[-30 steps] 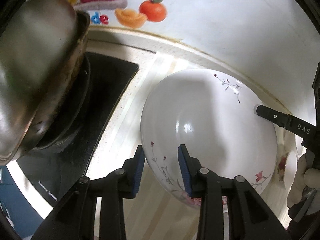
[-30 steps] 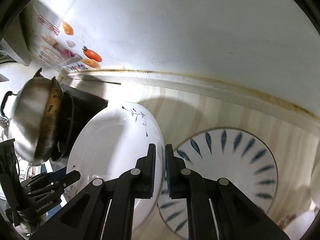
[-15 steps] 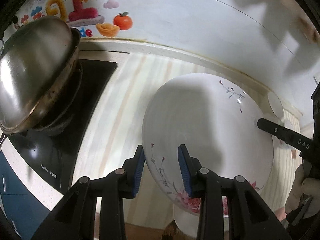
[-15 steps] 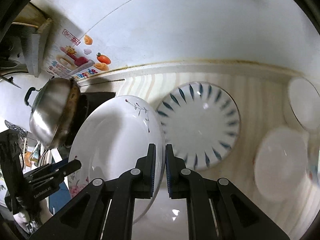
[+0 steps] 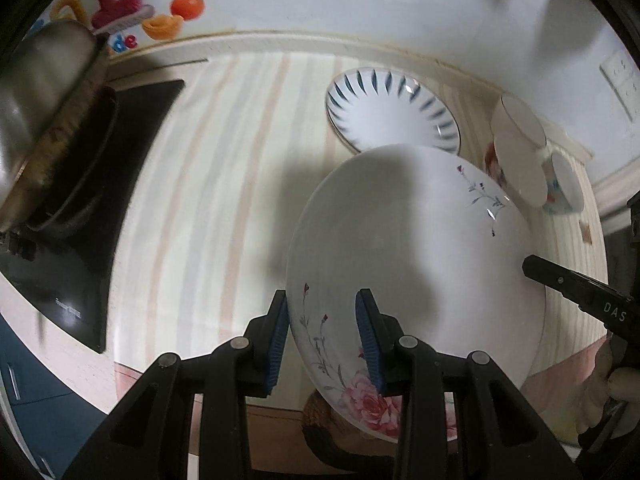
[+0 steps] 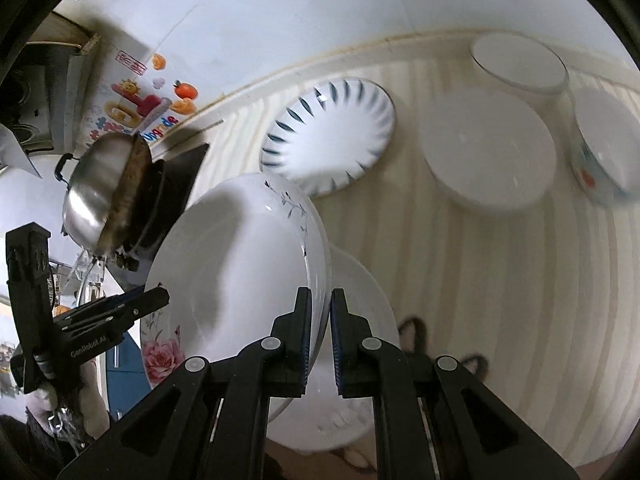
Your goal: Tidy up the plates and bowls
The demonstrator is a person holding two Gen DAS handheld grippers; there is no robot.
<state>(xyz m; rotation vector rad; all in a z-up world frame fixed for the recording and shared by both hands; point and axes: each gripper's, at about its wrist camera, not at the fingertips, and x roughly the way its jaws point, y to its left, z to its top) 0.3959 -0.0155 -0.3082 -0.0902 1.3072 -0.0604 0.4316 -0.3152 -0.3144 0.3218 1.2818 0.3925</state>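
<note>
A large white deep plate with pink roses and thin sprigs (image 5: 416, 248) (image 6: 240, 272) hangs tilted above the striped counter, carried between both grippers. My left gripper (image 5: 322, 308) is shut on its left rim, one blue pad outside and one inside. My right gripper (image 6: 320, 300) is shut on the opposite rim, and its black finger (image 5: 560, 284) shows at the plate's right edge. The left gripper (image 6: 120, 312) appears at the plate's far side in the right wrist view. A plain white plate (image 6: 360, 320) lies on the counter just under the held one.
A white plate with blue leaf marks (image 5: 392, 112) (image 6: 328, 132) lies by the wall. A plain white dish (image 6: 488, 148) and two bowls (image 6: 520, 64) (image 6: 604, 152) stand to its right. On the left, a steel wok (image 5: 44, 120) (image 6: 100, 200) rests on the black stove (image 5: 100, 200).
Both grippers have carried the floral plate to the right along the counter. The wok and stove have slid to the left, and the blue-marked plate and bowls have come into view.
</note>
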